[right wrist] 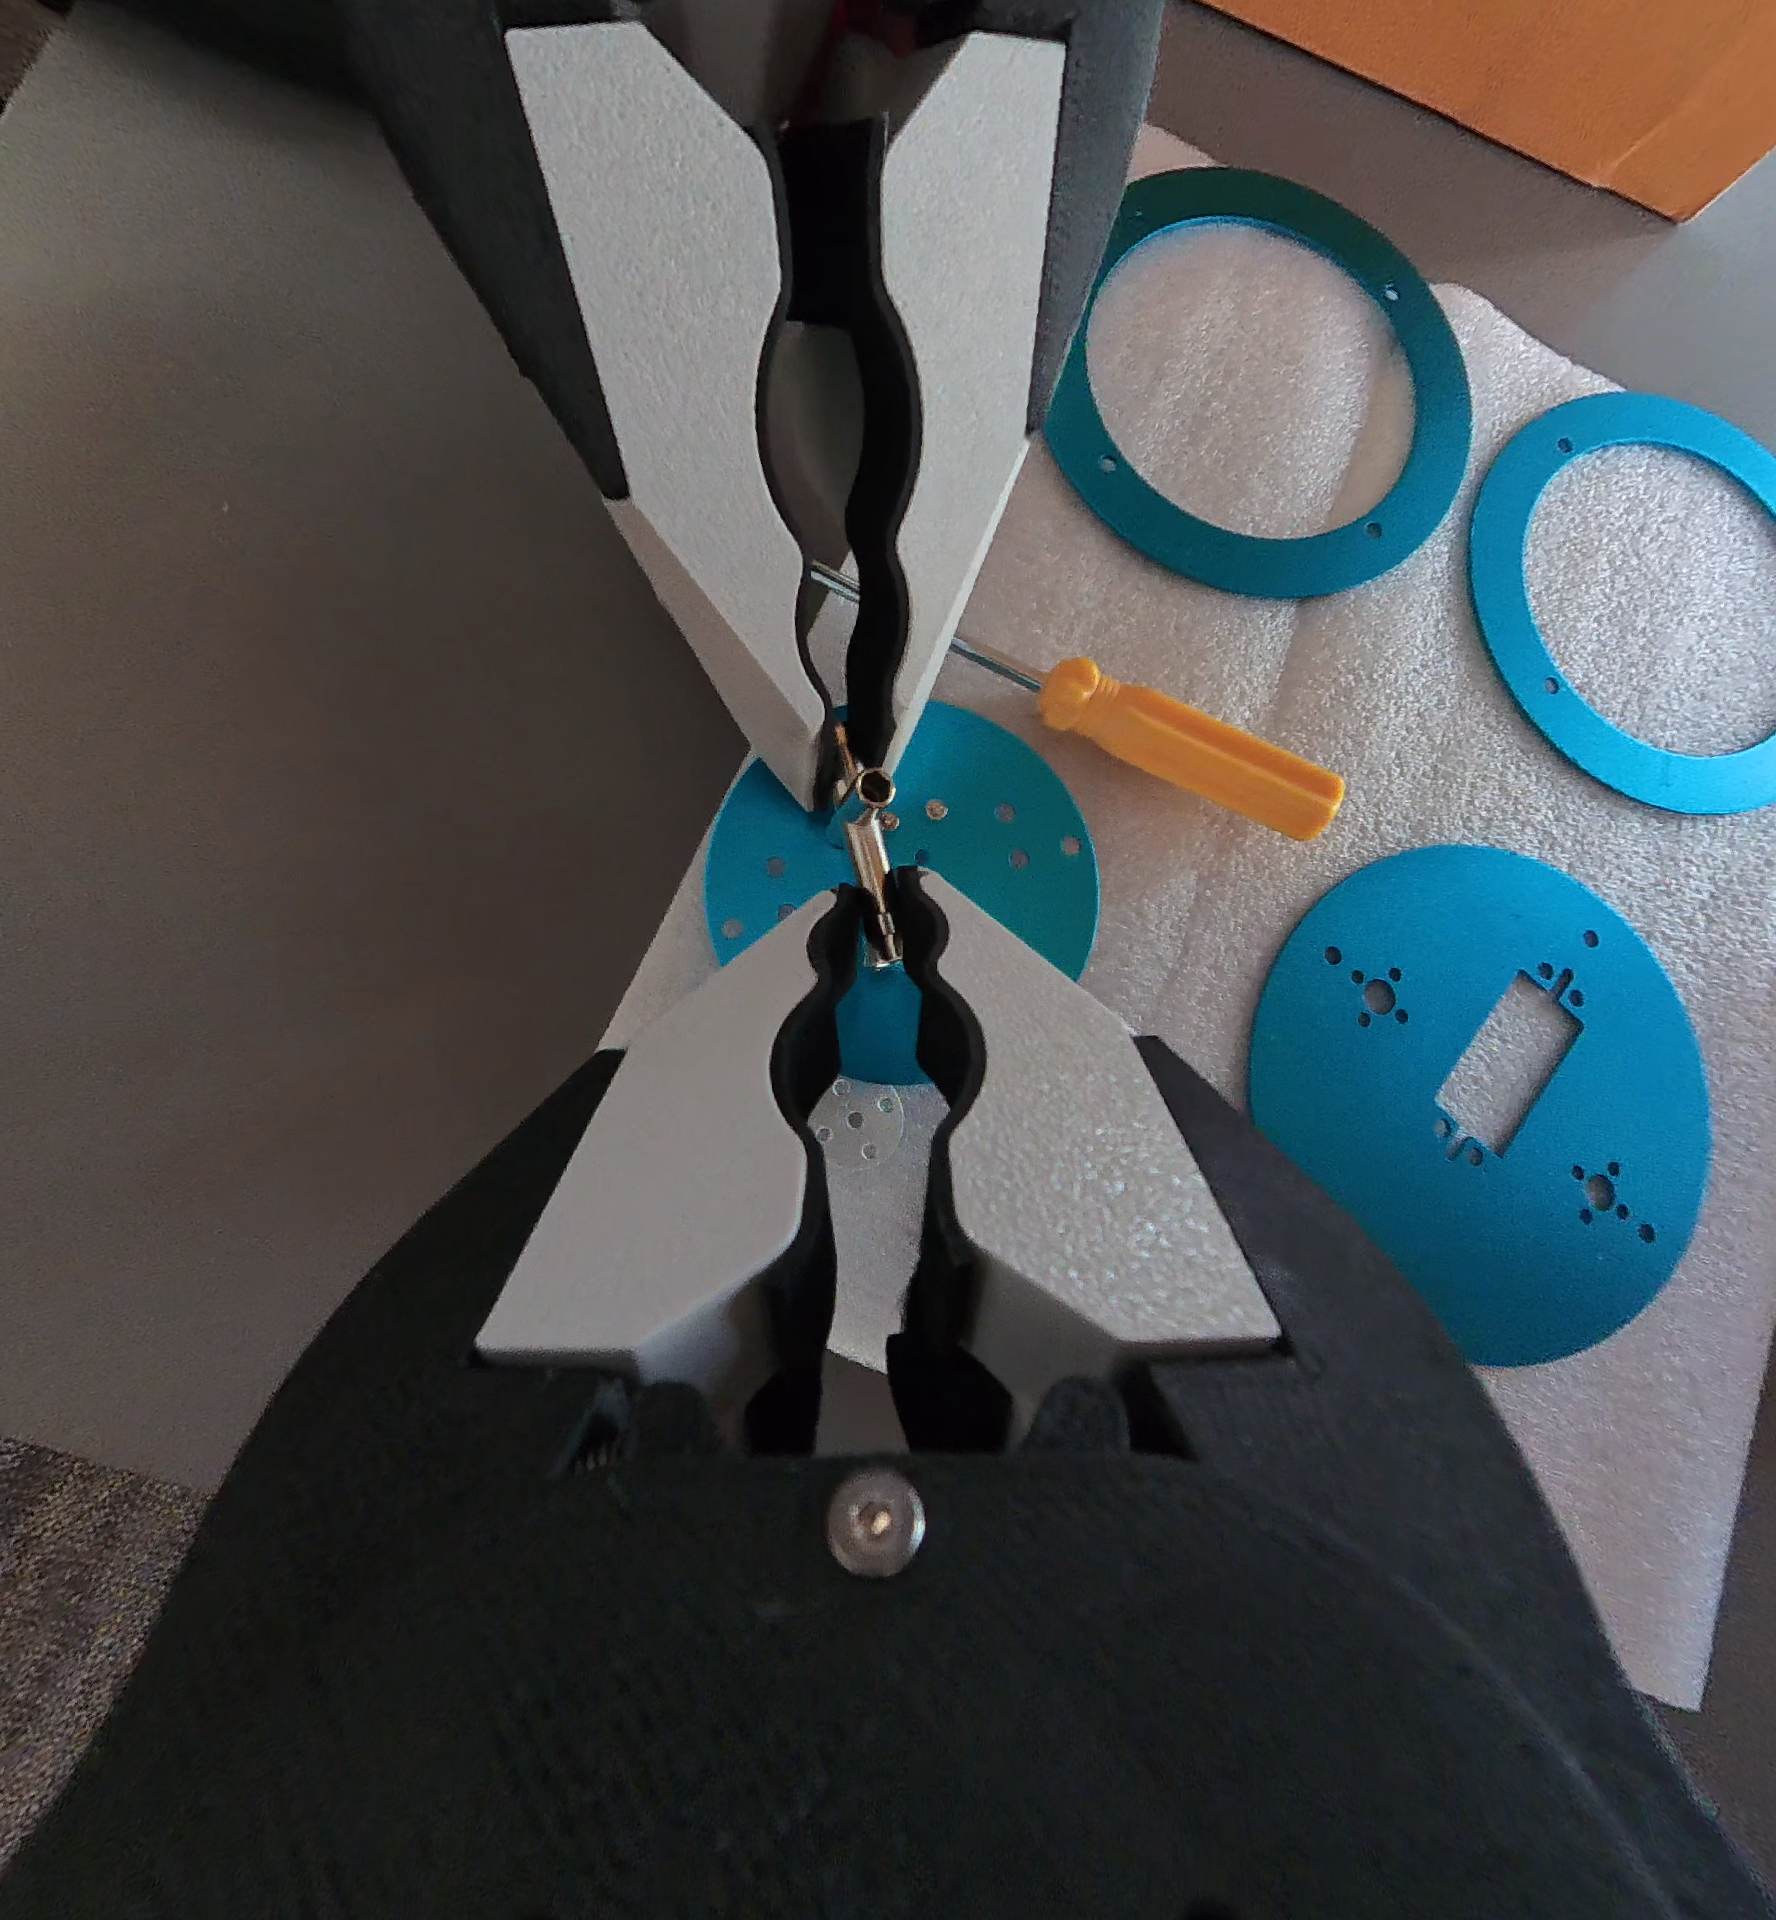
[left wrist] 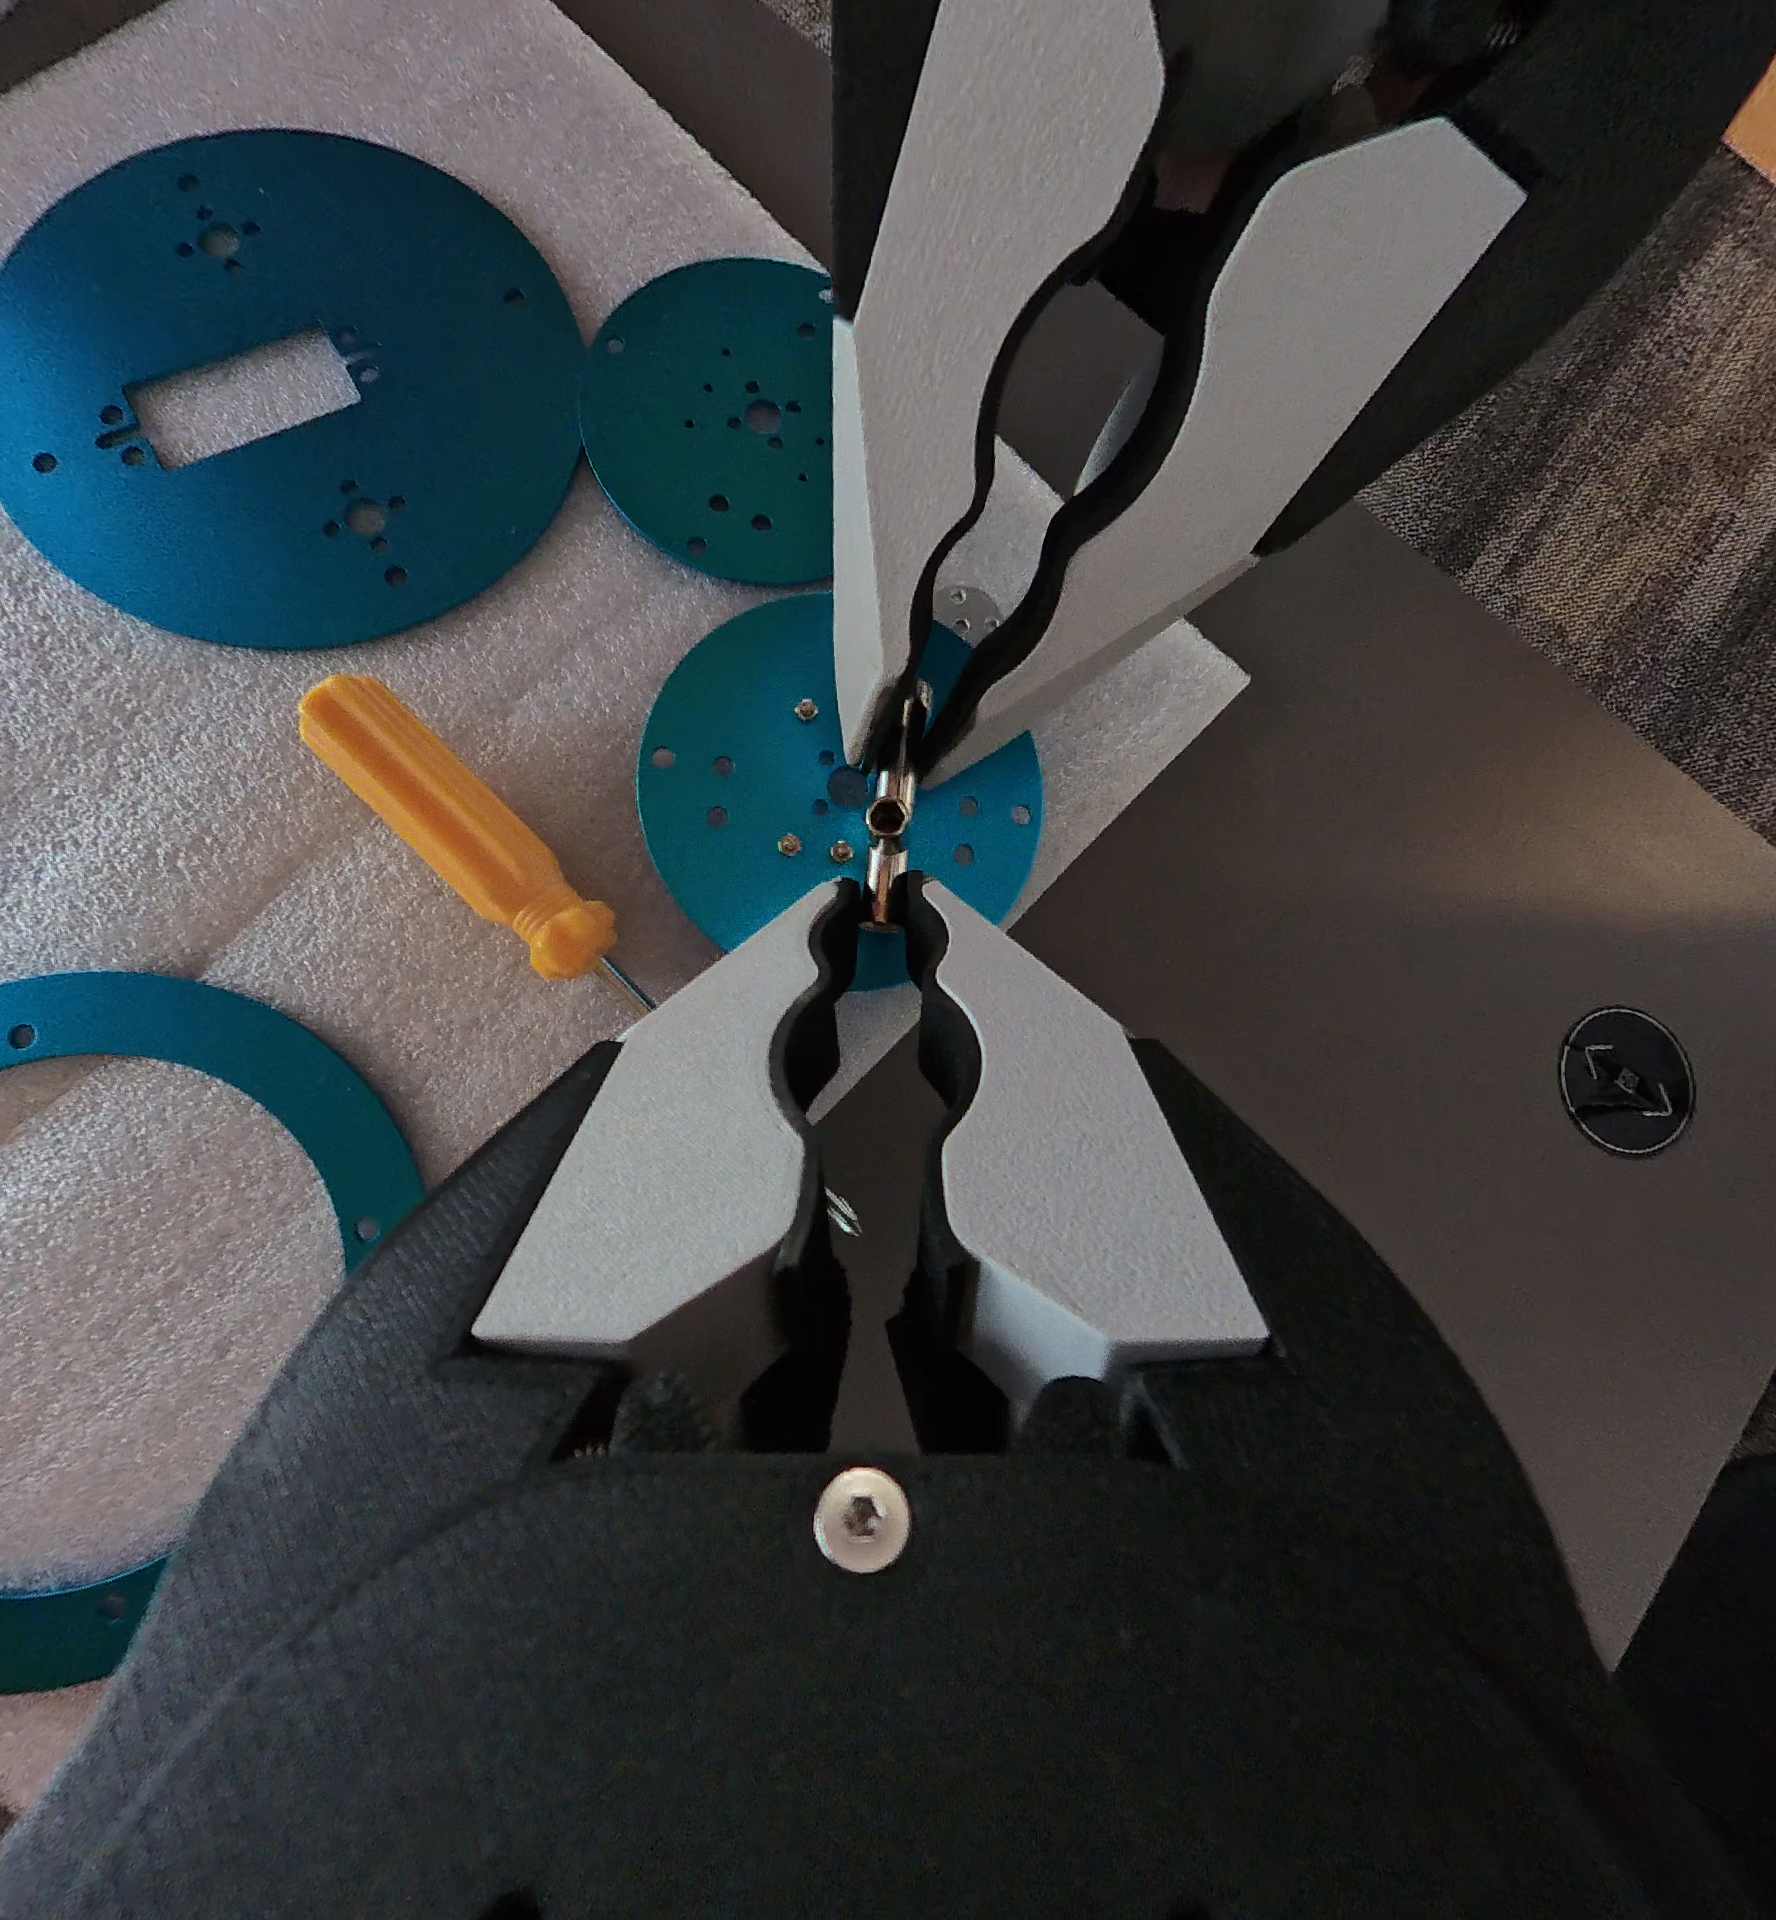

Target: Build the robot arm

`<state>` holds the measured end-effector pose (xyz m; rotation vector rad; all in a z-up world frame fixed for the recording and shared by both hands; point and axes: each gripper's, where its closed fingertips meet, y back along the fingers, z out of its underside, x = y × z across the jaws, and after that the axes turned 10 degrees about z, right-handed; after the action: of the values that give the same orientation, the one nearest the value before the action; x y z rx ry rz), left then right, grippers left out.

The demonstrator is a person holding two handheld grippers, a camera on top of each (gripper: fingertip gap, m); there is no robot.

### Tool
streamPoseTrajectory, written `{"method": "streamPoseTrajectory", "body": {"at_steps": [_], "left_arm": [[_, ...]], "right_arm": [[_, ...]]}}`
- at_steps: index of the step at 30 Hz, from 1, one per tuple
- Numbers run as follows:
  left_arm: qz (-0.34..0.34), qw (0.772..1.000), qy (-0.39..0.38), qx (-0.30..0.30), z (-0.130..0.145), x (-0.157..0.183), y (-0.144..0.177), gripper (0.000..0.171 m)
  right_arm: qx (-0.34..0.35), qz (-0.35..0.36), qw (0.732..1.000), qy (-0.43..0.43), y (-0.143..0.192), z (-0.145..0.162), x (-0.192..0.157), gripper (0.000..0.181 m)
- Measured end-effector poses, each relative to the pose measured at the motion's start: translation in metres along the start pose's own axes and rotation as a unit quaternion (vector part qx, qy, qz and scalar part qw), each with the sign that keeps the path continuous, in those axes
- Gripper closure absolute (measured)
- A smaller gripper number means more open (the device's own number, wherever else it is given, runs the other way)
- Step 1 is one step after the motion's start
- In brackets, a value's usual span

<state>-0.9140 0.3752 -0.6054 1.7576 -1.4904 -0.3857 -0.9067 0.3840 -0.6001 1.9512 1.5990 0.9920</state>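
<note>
My two grippers face each other tip to tip over a small blue disc (left wrist: 759, 790) with many holes, which also shows in the right wrist view (right wrist: 998, 862). My left gripper (left wrist: 879, 896) is shut on a small silver metal standoff (left wrist: 882, 862) with a hex socket end. My right gripper (right wrist: 871, 906) is shut on a second, slanted silver standoff (right wrist: 866, 868). The two standoffs nearly meet above the disc's centre. Each gripper also shows in the other's view, the right (left wrist: 905, 727) and the left (right wrist: 853, 774).
On the white foam sheet (left wrist: 136, 831) lie an orange screwdriver (left wrist: 448, 821), a large blue disc with a rectangular cutout (left wrist: 271, 260), a medium blue disc (left wrist: 718, 468), blue rings (right wrist: 1268, 566) and a small silver flange (right wrist: 858, 1127). A grey lid (left wrist: 1383, 935) is alongside. The tips of both grippers are at nearly the same place.
</note>
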Motion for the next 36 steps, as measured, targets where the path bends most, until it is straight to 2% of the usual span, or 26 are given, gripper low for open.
{"method": "streamPoseTrajectory", "body": {"at_steps": [9,14,21,25,28,32,36], "left_arm": [[-0.042,0.996,-0.071,-0.028,0.0036,0.0,-0.0009,0.165],[-0.032,0.998,-0.055,-0.02,0.0011,0.0001,-0.0009,0.165],[-0.033,0.997,-0.067,-0.03,0.003,-0.0008,-0.001,0.165],[-0.029,0.997,-0.066,-0.026,0.0025,0.0001,-0.0015,0.164],[-0.031,0.996,-0.079,-0.036,0.0028,0.0002,-0.0021,0.164],[-0.022,0.998,-0.057,-0.024,0.0003,0.0004,-0.002,0.164],[-0.023,0.999,-0.041,0.0,-0.0055,0.0027,0.0005,0.165]], "right_arm": [[0.005,0.027,0.997,0.075,-0.0006,-0.0009,-0.0011,0.174],[-0.002,0.005,0.999,0.046,-0.0008,0.0022,-0.0015,0.174],[-0.003,0.028,0.999,0.025,-0.0005,0.0007,-0.0015,0.174],[0.0,0.013,0.998,-0.055,0.0018,0.0011,-0.006,0.174],[0.01,0.039,0.998,-0.047,0.002,0.0012,-0.0054,0.174],[0.009,0.036,0.997,-0.074,0.0017,0.0025,-0.0043,0.173],[0.014,0.06,0.998,-0.032,0.0052,0.0009,0.0004,0.172]]}}
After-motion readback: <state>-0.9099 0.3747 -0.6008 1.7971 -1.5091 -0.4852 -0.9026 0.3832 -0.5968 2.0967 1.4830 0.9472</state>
